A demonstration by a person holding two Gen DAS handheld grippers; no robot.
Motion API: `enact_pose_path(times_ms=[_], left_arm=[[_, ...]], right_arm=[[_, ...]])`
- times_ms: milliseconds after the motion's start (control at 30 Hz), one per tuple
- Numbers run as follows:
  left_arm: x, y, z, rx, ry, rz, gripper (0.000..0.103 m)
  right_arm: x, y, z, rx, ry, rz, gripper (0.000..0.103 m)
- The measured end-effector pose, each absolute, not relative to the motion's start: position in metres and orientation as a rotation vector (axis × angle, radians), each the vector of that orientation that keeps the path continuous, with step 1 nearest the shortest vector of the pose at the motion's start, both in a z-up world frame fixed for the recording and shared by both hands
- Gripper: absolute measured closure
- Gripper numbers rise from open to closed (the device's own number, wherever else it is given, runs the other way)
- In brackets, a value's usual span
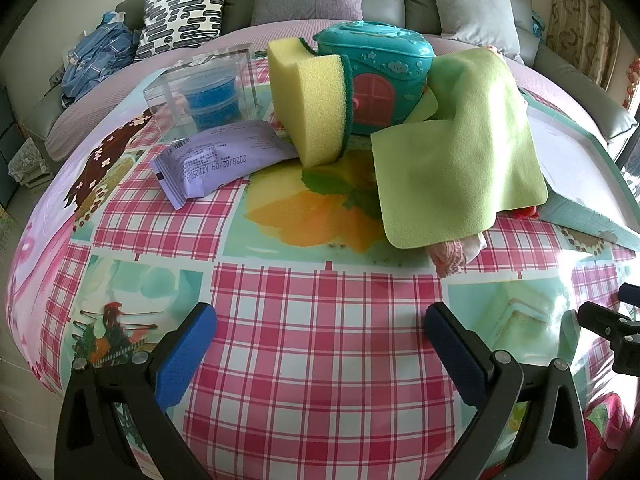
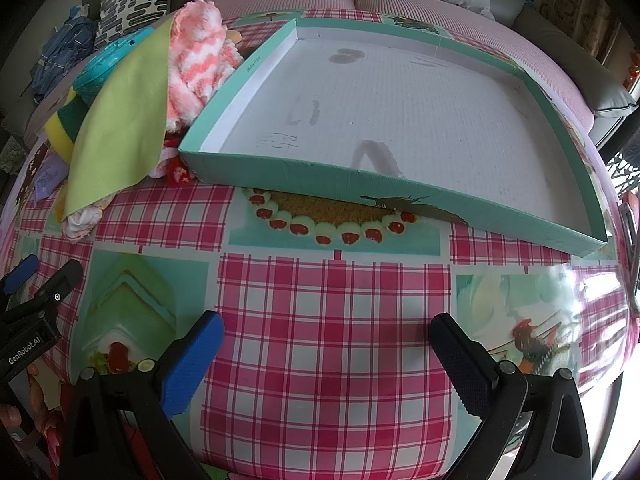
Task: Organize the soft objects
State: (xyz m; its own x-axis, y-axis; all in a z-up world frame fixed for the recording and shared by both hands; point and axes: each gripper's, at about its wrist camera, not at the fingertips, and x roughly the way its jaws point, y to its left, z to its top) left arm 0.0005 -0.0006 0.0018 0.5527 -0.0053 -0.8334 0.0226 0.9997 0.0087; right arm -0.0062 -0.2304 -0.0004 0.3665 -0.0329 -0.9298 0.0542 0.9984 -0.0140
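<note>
While both tongs [image 1: 320,344] [image 2: 326,354] gape empty, limp cloth [image 1: 460,160] ahead: light, pinch its near free corner.

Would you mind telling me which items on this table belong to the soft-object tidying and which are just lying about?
For the job:
- yellow sponge
- green cloth
- pink-and-white fluffy towel
- teal tray, probably the destination

Lying about:
- teal toy house
- clear box with blue jars
- purple packet
</note>
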Motion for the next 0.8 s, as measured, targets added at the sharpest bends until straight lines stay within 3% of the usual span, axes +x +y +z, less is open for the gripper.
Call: enact_pose_path(times_ms=[800], left_arm=[[0.014, 0.01, -0.003, 0.005, 1.073, 0.0, 0.0]], right_arm=[[-0.006, -0.23, -0.001, 0.02, 1.194, -0.055, 0.0]])
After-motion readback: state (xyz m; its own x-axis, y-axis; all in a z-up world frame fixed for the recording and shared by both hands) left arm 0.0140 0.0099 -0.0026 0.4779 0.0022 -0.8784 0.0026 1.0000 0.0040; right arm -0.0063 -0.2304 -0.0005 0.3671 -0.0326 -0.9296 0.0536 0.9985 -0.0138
